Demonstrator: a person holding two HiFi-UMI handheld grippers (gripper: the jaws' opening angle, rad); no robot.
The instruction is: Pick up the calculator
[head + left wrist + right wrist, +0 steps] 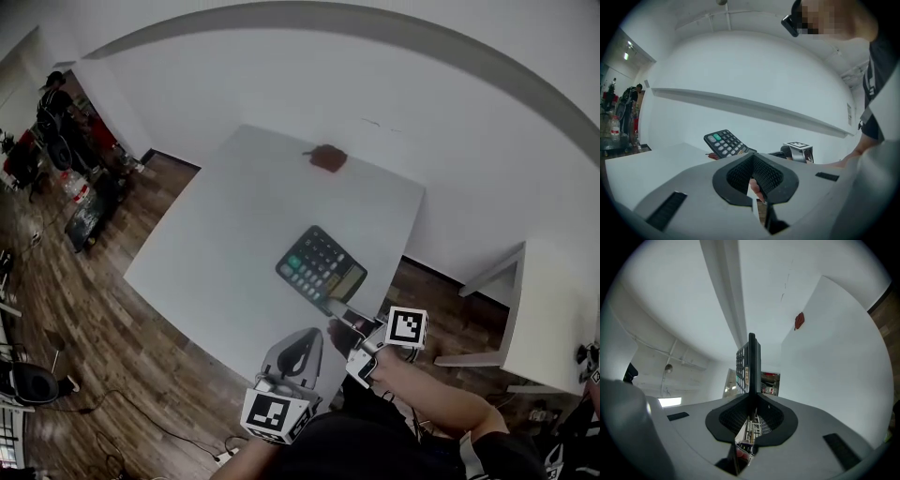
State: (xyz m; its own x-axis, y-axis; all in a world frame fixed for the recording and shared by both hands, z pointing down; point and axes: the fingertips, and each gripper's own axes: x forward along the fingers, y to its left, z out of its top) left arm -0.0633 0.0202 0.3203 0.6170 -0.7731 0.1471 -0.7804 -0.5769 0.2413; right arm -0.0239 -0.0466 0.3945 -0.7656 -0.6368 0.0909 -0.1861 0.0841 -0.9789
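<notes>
A black calculator (321,263) with grey keys and one green key is above the near right part of the white table (225,225). My right gripper (345,319) is shut on its near edge. In the right gripper view the calculator (751,364) stands edge-on between the jaws of my right gripper (751,401). The left gripper view shows the calculator (725,142) tilted and raised off the tabletop, with the right gripper's marker cube (798,151) behind it. My left gripper (302,339) hovers at the table's near edge, shut, with nothing in it (753,159).
A small red-brown object (327,157) lies near the table's far edge. A second white table (553,319) stands at the right. Wooden floor (103,309) surrounds the table. People and clutter are at the far left (56,103).
</notes>
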